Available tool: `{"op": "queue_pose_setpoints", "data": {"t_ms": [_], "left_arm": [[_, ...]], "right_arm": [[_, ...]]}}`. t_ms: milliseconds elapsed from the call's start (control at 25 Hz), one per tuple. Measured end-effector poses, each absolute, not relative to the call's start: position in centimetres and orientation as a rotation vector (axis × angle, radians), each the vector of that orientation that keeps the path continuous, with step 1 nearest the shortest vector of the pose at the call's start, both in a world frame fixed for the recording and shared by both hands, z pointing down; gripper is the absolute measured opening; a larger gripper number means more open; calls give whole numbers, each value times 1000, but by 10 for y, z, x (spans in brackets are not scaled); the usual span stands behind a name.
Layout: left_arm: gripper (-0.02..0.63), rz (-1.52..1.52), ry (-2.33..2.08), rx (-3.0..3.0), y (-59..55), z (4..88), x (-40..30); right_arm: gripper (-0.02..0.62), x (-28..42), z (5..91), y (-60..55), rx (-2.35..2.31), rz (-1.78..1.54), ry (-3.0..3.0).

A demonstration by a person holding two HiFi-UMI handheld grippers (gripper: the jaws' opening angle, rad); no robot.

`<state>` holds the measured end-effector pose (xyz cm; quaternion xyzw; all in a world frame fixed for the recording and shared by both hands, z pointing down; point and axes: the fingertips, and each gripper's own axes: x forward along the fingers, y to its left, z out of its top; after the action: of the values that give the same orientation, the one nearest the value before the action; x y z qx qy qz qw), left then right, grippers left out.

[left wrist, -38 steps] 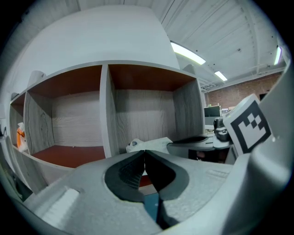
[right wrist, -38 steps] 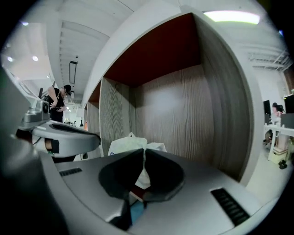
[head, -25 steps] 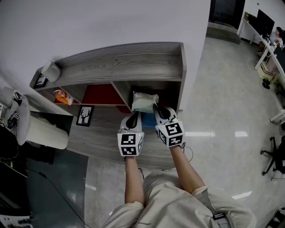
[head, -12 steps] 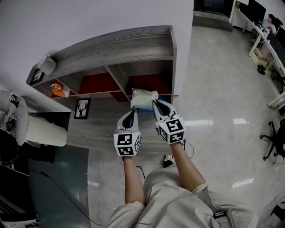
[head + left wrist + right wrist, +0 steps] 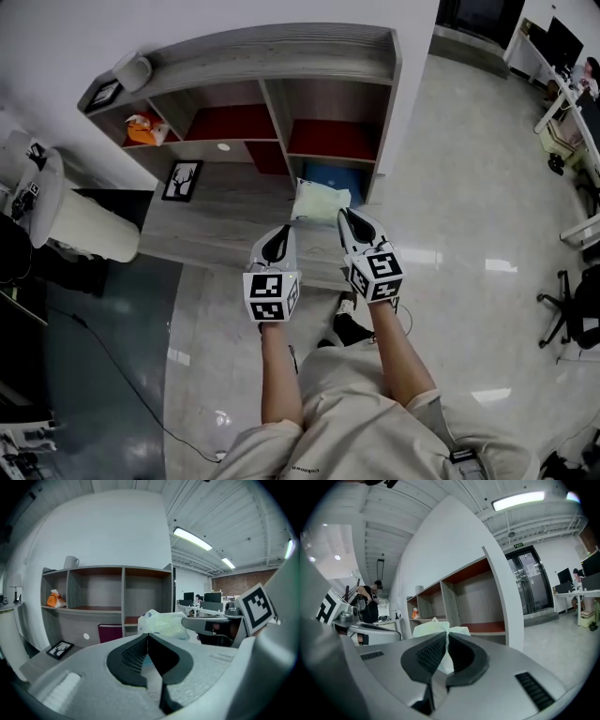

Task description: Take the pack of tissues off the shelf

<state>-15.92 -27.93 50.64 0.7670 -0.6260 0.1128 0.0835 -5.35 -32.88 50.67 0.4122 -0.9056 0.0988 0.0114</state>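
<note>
Holding the pack of tissues (image 5: 321,200) out front of the shelf (image 5: 281,45).
Nearest us, left gripper (image 5: 280,234) shut, empty; right gripper (image 5: 345,216) pinches the pack's right edge (pack lies ahead-left of its tips); shelf compartments beyond.

Pack of tissues (image 5: 322,200): near corner hidden under my right gripper (image 5: 345,216) in head view; in right gripper view my own jaws cover most of it, only top edge showing. Print on pack too small to read. Orange thing (image 5: 142,130) in left compartment of shelf (image 5: 281,52) too small to identify. Person (image 5: 591,73) at far desk cut off by right edge
</note>
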Motion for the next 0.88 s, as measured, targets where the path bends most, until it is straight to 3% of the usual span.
{"op": "queue_pose_setpoints", "data": {"t_ms": [880], "left_arm": [[11,285,-1918,2264,-195,503,-144]], "right_arm": [[26,-30,517,-249,1278,295,-2793]]}}
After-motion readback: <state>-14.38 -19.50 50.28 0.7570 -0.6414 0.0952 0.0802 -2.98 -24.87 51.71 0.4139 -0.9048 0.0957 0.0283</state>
